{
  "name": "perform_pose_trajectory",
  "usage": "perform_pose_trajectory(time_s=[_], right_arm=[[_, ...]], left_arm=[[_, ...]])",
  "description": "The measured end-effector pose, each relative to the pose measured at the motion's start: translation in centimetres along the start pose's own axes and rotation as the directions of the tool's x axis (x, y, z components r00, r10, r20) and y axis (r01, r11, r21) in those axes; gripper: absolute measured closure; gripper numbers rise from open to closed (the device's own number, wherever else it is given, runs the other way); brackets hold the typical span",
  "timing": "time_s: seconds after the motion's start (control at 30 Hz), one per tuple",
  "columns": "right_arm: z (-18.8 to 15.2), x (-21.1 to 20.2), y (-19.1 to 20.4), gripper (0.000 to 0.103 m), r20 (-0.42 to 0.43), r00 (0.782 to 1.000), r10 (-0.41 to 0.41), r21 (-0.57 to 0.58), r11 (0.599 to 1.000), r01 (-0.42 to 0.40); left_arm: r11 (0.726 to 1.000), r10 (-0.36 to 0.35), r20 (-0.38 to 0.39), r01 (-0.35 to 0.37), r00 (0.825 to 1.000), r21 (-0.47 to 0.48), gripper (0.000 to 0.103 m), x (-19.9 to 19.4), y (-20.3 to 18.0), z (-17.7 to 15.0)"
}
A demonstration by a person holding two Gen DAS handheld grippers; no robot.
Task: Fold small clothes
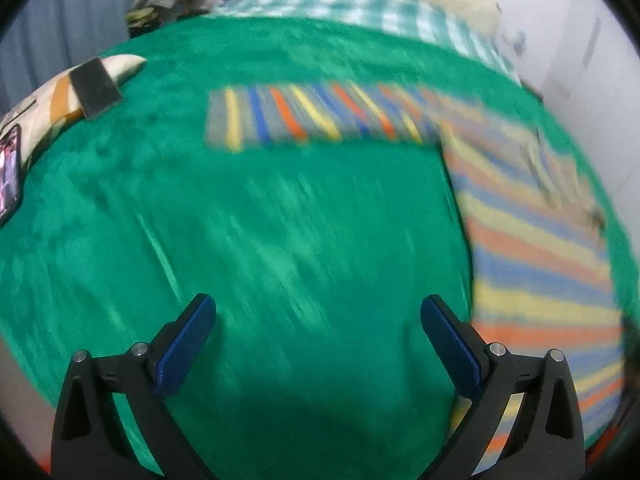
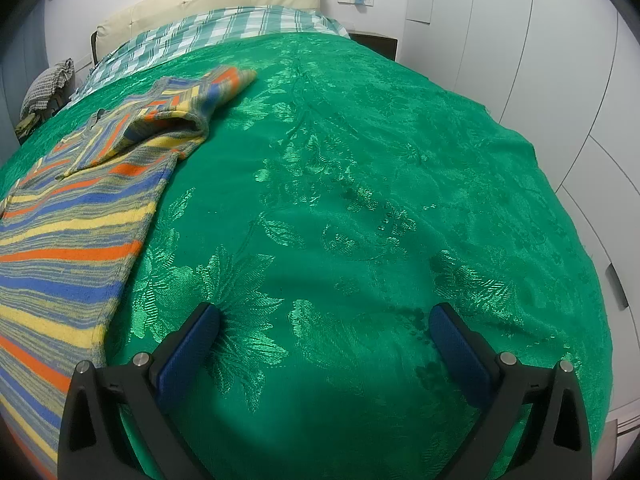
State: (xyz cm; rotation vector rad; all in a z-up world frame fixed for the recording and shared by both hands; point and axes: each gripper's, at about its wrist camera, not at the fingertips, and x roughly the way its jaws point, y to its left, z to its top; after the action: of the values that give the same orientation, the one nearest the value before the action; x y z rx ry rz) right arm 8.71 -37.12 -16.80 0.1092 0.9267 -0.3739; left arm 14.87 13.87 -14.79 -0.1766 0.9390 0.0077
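Left wrist view is smeared with motion blur: the shiny green woven bedspread (image 1: 280, 220) streaks diagonally, and the blue, yellow and orange striped knitted garment (image 1: 532, 240) runs soft at every stripe edge, while the black left hand-held gripper (image 1: 318, 312) with blue pads stays crisp. Right wrist view is sharp, leaf pattern clear. Light is even and bright, seemingly from overhead, throwing glints off the bedspread's woven leaves (image 2: 240, 292). A soft dark shadow pools on the fabric just beneath each gripper, right hand-held gripper (image 2: 324, 320) included. Both views bulge hard, fisheye-style, with black vignetting in the corners and the white wall panels (image 2: 560, 60) bending.
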Motion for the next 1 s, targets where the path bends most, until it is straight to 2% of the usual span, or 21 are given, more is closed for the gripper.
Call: perform_pose_trajectory(time_s=[0.07,0.1,0.13,0.2,0.27,0.3,0.37,0.4,0.43,0.47,0.5,0.57,0.63,0.73,0.83,0.9,0.97,1.0], right_arm=[[0.1,0.1,0.0,0.0,0.0,1.0,-0.003,-0.002,1.0,0.003],[0.1,0.1,0.0,0.0,0.0,1.0,-0.003,-0.003,1.0,0.003],[0.1,0.1,0.1,0.0,0.0,1.0,-0.004,-0.004,1.0,0.004],[0.1,0.2,0.1,0.0,-0.001,1.0,-0.007,-0.006,1.0,0.007],[0.2,0.2,0.1,0.0,-0.001,1.0,-0.011,-0.008,1.0,0.01],[0.2,0.2,0.2,0.0,-0.001,1.0,-0.012,-0.009,1.0,0.012],[0.2,0.3,0.2,0.0,-0.001,1.0,-0.017,-0.011,1.0,0.017],[0.2,0.2,0.3,0.0,-0.001,1.0,-0.019,-0.012,1.0,0.018],[0.2,0.3,0.3,0.0,-0.001,1.0,-0.019,-0.013,1.0,0.019],[0.3,0.3,0.3,0.0,-0.001,1.0,-0.02,-0.013,1.0,0.02],[0.3,0.3,0.3,0.0,-0.002,1.0,-0.02,-0.013,1.0,0.02],[0.3,0.3,0.3,0.0,-0.001,1.0,-0.02,-0.013,1.0,0.02],[0.3,0.3,0.3,0.0,-0.001,1.0,-0.02,-0.013,1.0,0.02],[0.3,0.3,0.4,0.0,-0.001,1.0,-0.022,-0.014,1.0,0.022],[0.4,0.4,0.4,0.0,0.0,1.0,-0.023,-0.015,1.0,0.023],[0.4,0.4,0.4,0.0,0.0,1.0,-0.023,-0.014,1.0,0.023],[0.4,0.4,0.4,0.0,0.0,1.0,-0.024,-0.015,1.0,0.024],[0.4,0.4,0.3,0.0,0.0,1.0,-0.023,-0.014,1.0,0.023]], left_arm=[[0.994,-0.029,0.012,0.03,0.999,-0.105,0.001,0.6,2.9,3.6],[0.982,-0.065,0.01,0.066,0.998,-0.175,0.001,1.3,4.8,5.6],[0.964,-0.099,0.003,0.096,0.995,-0.247,0.001,2.4,6.7,7.5],[0.929,-0.125,-0.011,0.113,0.992,-0.351,0.002,5.0,9.9,10.6],[0.923,-0.129,-0.046,0.104,0.991,-0.371,0.008,7.1,11.0,12.4],[0.931,-0.124,-0.074,0.09,0.99,-0.355,0.011,8.6,11.1,13.3],[0.948,-0.113,-0.125,0.069,0.986,-0.311,0.028,10.6,10.5,14.1],[0.956,-0.1,-0.141,0.056,0.985,-0.289,0.033,11.4,10.1,14.3],[0.965,-0.07,-0.145,0.03,0.987,-0.259,0.046,12.1,9.7,14.5],[0.972,-0.042,-0.139,0.008,0.989,-0.235,0.078,12.3,9.4,14.6],[0.977,-0.017,-0.133,-0.012,0.991,-0.214,0.097,12.4,9.2,14.6],[0.975,-0.016,-0.11,-0.009,0.994,-0.221,0.103,11.8,9.3,15.2],[0.978,-0.004,-0.055,-0.008,0.998,-0.208,0.103,10.0,8.7,16.2],[0.991,-0.011,0.024,0.014,1.0,-0.131,0.103,6.4,5.4,18.6],[0.995,-0.097,0.084,0.097,0.992,-0.004,0.103,2.9,-1.0,21.1],[0.981,-0.177,0.107,0.166,0.978,0.098,0.103,0.9,-6.6,22.0],[0.952,-0.267,0.106,0.246,0.958,0.181,0.103,-0.2,-12.2,22.0],[0.931,-0.32,0.1,0.293,0.942,0.217,0.103,-0.6,-15.6,21.6]])
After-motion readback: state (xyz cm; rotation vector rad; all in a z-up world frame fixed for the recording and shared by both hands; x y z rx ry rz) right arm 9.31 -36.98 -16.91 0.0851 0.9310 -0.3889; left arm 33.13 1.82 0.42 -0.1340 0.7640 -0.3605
